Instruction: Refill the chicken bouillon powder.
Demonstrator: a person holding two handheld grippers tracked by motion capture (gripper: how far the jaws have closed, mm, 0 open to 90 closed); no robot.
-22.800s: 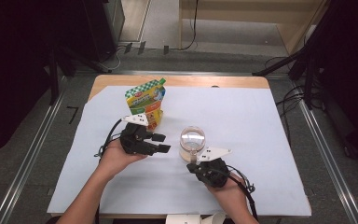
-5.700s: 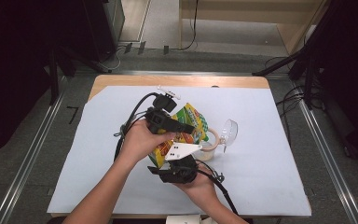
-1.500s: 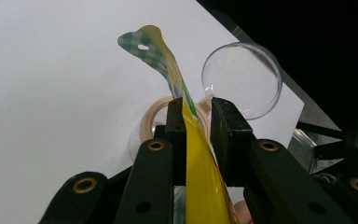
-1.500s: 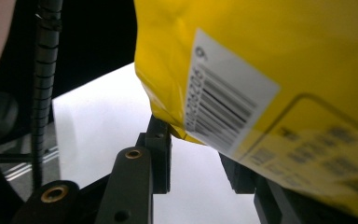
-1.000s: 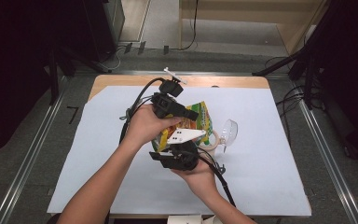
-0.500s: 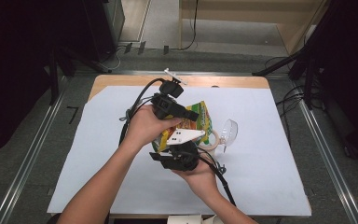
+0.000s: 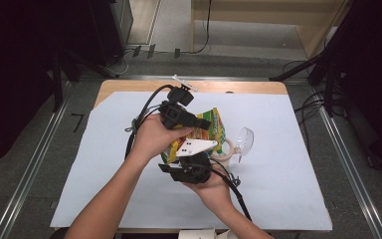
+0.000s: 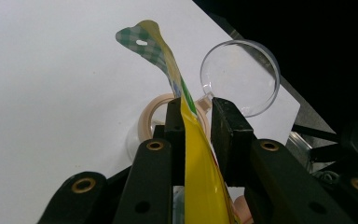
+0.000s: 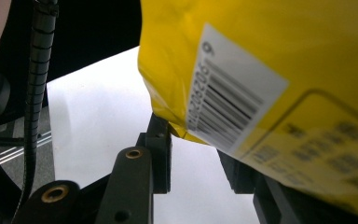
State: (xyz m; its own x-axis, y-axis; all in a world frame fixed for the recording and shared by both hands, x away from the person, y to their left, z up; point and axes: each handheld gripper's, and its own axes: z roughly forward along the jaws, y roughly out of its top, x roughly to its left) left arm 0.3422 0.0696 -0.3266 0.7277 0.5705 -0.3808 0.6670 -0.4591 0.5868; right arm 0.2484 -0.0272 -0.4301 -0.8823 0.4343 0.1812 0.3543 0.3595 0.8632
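Note:
A yellow and green snack bag (image 7: 213, 128) hangs tilted above the table, held between both grippers. My left gripper (image 7: 200, 122) comes from the left and is shut on the bag's upper edge (image 8: 186, 140), whose green checked top (image 8: 145, 44) sticks out past the jaws. From below, my right gripper (image 7: 181, 158) is shut on a bottom corner of the bag (image 9: 177, 126), near its barcode label (image 9: 233, 107). Under the bag stands a glass jar (image 7: 227, 148) with a beige rim (image 8: 148, 117); its clear hinged lid (image 7: 246, 141) (image 8: 240, 77) is swung open.
White paper (image 7: 104, 164) covers the wooden table (image 7: 129, 85). Cables trail from both grippers across the middle. Metal rails (image 7: 338, 149) run along the table's sides, and dark stands rise at the back corners.
Nothing has moved over the last second. Much earlier the bag stood upright on the table near the back, the jar's lid was down, and both grippers were lower and nearer the person.

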